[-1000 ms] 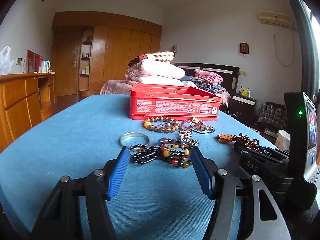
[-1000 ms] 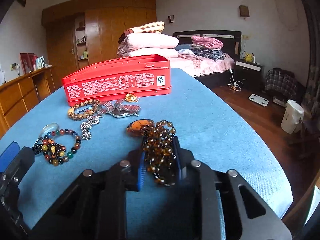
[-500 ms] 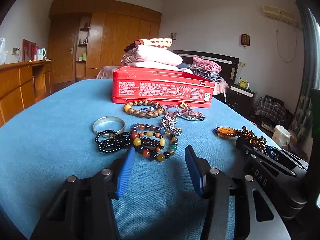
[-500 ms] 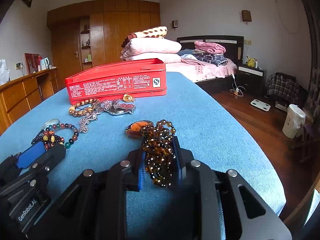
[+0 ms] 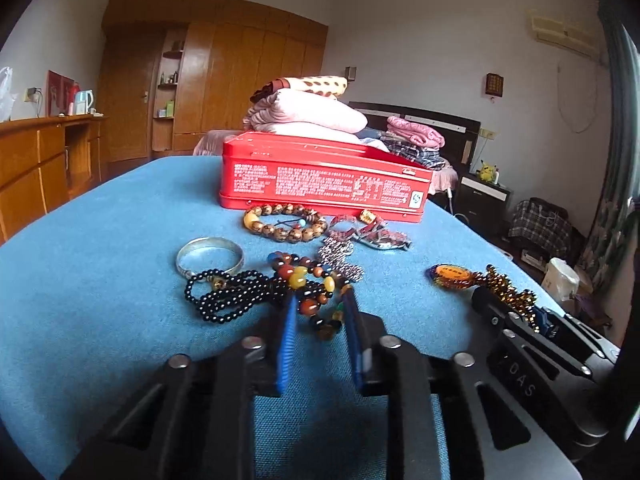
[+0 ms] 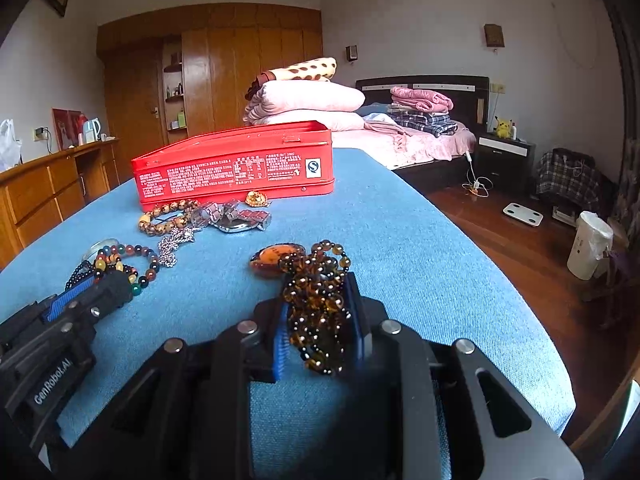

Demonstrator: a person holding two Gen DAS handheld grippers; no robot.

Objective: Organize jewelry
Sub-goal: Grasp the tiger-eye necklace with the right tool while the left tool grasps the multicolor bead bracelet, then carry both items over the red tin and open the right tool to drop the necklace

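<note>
Jewelry lies on a blue tablecloth (image 5: 100,288) in front of a red tin box (image 5: 324,176). My left gripper (image 5: 320,304) is shut on a multicoloured bead bracelet (image 5: 308,280), which is tangled with a black bead strand (image 5: 228,292). My right gripper (image 6: 316,292) is shut on an amber bead necklace (image 6: 316,296) with an orange pendant (image 6: 272,256). A silver bangle (image 5: 210,254), a brown wooden bead bracelet (image 5: 280,222), a silver chain (image 5: 340,256) and a metal watch (image 5: 380,236) lie between the grippers and the tin.
The table's right edge (image 6: 500,300) drops to a wooden floor. A bed with folded bedding (image 6: 304,100) stands behind the table. A wooden dresser (image 5: 36,168) runs along the left. The right gripper's body (image 5: 532,352) lies close to the right of my left one.
My left gripper has moved forward over the jewelry pile and shut on the multicoloured bracelet. The right gripper has kept hold of the amber necklace.
</note>
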